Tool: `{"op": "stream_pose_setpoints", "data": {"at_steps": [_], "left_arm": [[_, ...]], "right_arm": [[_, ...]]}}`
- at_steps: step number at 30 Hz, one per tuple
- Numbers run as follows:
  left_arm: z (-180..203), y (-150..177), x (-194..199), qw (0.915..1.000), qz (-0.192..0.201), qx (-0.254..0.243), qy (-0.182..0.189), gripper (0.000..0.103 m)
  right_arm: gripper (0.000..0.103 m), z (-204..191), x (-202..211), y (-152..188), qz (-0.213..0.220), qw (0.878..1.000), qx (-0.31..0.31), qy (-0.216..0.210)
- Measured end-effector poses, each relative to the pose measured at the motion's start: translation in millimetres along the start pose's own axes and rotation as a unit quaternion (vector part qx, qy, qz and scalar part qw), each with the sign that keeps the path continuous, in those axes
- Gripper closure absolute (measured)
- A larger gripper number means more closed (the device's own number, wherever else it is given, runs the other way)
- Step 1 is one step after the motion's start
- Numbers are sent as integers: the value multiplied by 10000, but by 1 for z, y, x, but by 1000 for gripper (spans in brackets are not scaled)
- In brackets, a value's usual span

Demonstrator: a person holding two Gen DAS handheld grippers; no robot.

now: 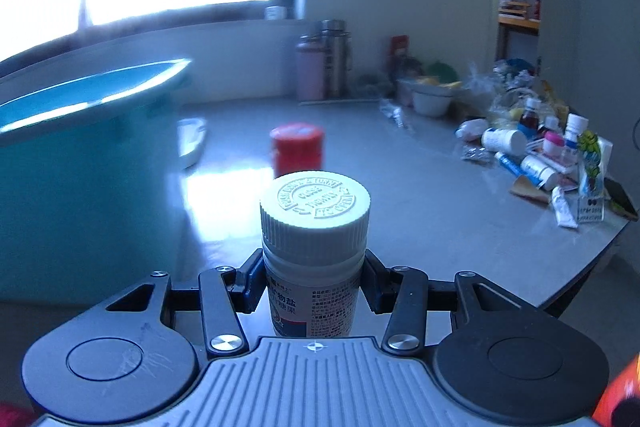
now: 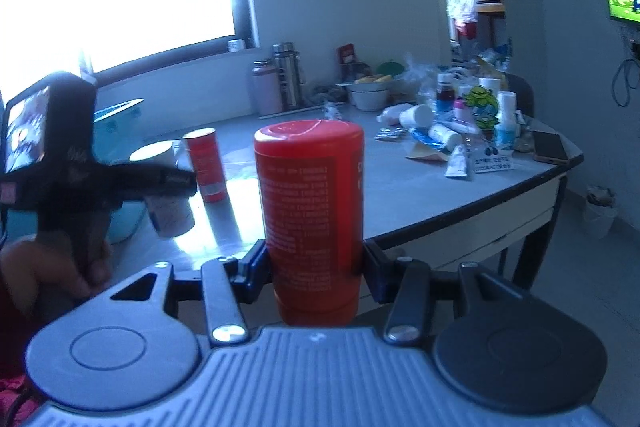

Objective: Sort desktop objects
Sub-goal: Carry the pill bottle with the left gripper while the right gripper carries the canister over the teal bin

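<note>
Over the cluttered tabletop (image 1: 400,187) our left fingers (image 1: 260,281) pinch a white pill bottle (image 1: 314,247) and our right fingers (image 2: 256,267) a red canister (image 2: 310,211), either liable to slip if swung toward the teal basin (image 1: 80,163) at left

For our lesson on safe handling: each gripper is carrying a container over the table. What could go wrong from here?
1. The left gripper grips the white pill bottle low on its body, so it might tip.
2. The right gripper holds the tall red bottle low too.
3. A red canister stands ahead, beside the teal basin: it could be knocked over.
</note>
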State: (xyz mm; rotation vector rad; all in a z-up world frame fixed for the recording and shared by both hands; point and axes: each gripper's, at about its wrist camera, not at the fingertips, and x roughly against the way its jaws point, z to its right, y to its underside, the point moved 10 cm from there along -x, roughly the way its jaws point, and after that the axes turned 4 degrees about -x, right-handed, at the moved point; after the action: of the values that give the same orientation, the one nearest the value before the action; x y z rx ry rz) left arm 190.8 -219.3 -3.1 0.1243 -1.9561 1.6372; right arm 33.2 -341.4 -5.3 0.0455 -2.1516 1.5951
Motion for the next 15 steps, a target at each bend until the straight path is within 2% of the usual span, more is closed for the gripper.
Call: {"op": "stream_pose_setpoints", "data": {"at_steps": [9,15], "left_arm": [[-74,36,65,9980,-157,284,-543,54],[-127,59,101,9929,-263,604,-990,54]], "right_arm": [[54,-41,9,0,-11,9975,211,-673],[54,-75,15,9,-137,9923,456,-1140]]}}
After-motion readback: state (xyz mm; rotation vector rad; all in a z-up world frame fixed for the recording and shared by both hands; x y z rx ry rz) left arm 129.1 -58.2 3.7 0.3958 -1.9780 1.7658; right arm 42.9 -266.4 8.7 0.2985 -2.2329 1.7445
